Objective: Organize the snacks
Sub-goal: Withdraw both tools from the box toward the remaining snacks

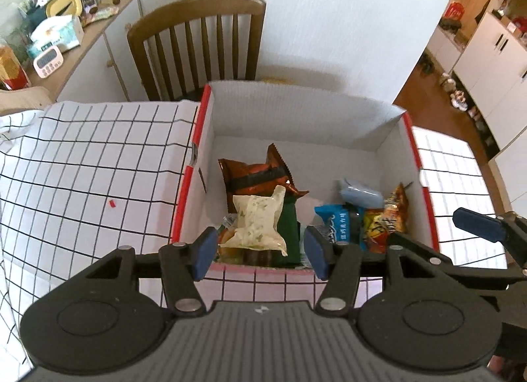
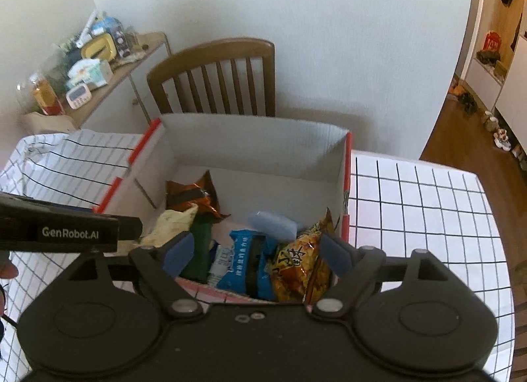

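An open cardboard box (image 1: 362, 125) with white inner walls and red-trimmed rims sits on a desk (image 1: 98, 158) covered in a white cloth with a black grid. Inside, toward the near wall, the snacks lie in two loose clusters. On the left are a brown-orange packet (image 1: 253, 174), a cream packet (image 1: 258, 222) resting on top of it, and a dark green packet (image 1: 290, 233) beside that. On the right are a blue packet (image 2: 245, 263), a pale blue item (image 2: 271, 223) behind it, and a yellow-orange packet (image 2: 301, 266) leaning close to the right wall. The far half of the box floor is bare.

The left gripper (image 1: 260, 251) hovers over the near rim with its jaws spread wide, holding nothing. The right gripper (image 2: 260, 251) does the same above the right cluster, jaws wide apart and empty.

Gridded cloth stretches free on both sides of the box. A wooden chair (image 1: 201, 42) stands behind it against the wall.
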`<state>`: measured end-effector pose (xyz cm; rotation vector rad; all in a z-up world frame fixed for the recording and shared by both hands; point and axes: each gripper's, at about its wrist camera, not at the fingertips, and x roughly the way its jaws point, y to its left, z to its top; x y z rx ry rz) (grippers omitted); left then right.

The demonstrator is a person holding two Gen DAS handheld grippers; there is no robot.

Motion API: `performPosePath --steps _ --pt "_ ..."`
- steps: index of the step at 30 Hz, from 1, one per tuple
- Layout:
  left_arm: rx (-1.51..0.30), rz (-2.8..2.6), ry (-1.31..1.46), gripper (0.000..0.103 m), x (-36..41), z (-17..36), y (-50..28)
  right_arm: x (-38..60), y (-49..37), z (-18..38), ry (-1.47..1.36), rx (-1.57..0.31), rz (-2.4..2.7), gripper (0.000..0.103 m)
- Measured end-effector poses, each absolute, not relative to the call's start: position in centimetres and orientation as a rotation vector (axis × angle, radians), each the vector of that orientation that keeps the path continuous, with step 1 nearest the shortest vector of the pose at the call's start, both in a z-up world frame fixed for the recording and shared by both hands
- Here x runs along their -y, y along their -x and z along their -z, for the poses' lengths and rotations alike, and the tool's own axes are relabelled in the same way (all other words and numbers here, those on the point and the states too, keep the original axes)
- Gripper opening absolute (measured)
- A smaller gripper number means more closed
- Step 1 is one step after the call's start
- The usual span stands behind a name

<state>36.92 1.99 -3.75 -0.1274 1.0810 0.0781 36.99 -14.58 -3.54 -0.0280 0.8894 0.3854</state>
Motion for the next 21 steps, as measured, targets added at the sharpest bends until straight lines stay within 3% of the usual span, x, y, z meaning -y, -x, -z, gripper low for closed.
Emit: performPosePath --steps 21 --pt "-0.898 -0.075 0.182 0.072 -4.7 -2.7 -25.3 13.7 -26.0 -1.5 0.014 -0.759 -0.507 0.101"
